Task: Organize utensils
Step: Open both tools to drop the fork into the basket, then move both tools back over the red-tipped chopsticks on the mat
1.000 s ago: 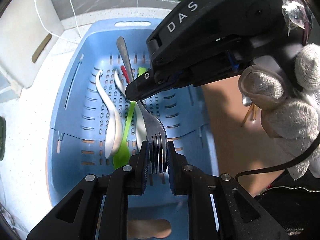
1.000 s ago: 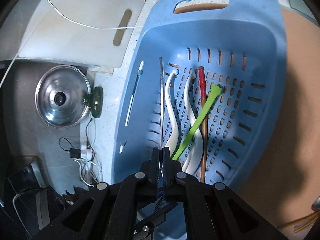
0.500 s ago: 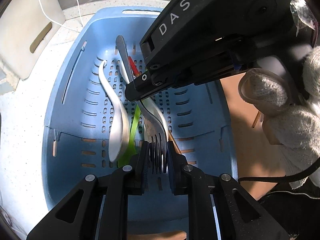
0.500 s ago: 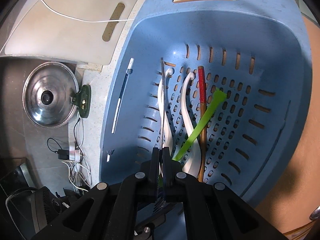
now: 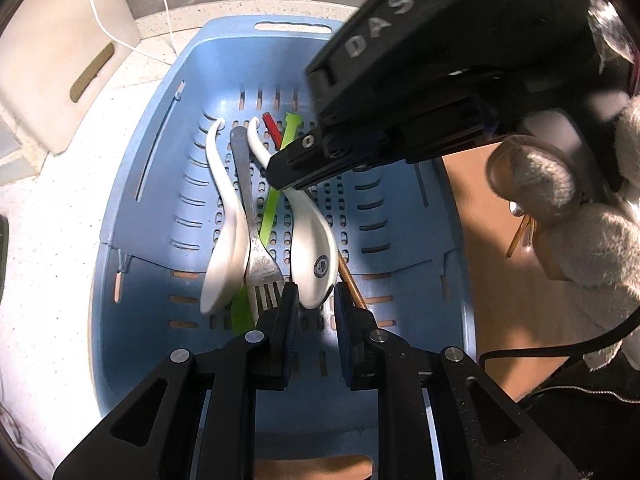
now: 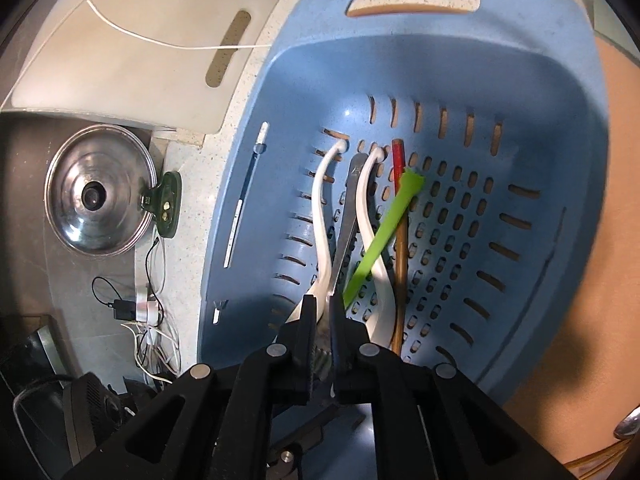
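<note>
A metal fork lies in the blue basket between two white spoons, free of both grippers. A green utensil and a red-tipped chopstick lie beside them. My left gripper hangs just above the near end of the utensils. It stands open by a narrow gap, with the right spoon's bowl tip showing below it. My right gripper hovers over the fork's neck. Its jaws are opening and the pads do not press on the fork.
A white cutting board with a white cable over it lies left of the basket. A metal pot lid sits in the dark sink, with cables below it. A gloved hand holds the right gripper over a wooden surface.
The fork, held up by both grippers before, has dropped into the basket between the white spoons. The right jaws have parted a little, and the fork's tines have left the left jaws.
</note>
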Demonstrator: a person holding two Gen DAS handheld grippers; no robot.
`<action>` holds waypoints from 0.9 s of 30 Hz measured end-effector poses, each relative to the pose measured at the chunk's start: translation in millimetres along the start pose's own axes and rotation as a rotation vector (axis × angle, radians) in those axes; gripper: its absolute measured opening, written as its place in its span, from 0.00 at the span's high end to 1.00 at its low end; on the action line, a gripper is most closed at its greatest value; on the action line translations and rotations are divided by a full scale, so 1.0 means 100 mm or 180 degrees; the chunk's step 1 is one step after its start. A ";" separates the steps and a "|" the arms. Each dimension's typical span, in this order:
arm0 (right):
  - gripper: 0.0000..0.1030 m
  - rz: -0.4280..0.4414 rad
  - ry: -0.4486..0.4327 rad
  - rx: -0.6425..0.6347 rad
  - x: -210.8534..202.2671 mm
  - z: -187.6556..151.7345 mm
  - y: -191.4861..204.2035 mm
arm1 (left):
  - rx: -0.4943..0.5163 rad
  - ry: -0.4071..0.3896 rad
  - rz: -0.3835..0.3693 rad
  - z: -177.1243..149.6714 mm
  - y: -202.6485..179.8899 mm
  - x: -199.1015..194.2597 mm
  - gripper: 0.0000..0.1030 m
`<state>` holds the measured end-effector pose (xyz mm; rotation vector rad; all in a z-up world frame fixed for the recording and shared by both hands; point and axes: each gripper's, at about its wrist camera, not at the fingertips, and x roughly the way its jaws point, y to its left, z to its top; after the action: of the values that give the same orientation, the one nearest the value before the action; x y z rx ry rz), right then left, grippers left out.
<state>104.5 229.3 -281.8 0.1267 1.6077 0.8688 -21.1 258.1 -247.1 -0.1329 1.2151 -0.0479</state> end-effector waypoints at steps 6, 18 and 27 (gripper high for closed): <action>0.85 0.0132 -0.0149 -0.0133 -0.36 -0.14 -0.05 | 0.0027 -0.0087 0.0062 -0.02 -0.07 -0.19 0.83; 0.55 -0.0024 -0.0995 -0.0319 -1.81 -0.91 -0.88 | 0.0309 -0.0482 0.0049 0.08 -0.63 -0.67 0.63; 0.48 -0.0503 -0.1591 -0.0079 -2.56 -1.52 -1.81 | 0.0812 -0.0415 -0.0227 0.26 -1.49 -0.38 0.59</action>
<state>102.7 -106.0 -186.0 0.1811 1.1226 0.6689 -5.0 116.7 -183.5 0.0433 1.0642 -0.2518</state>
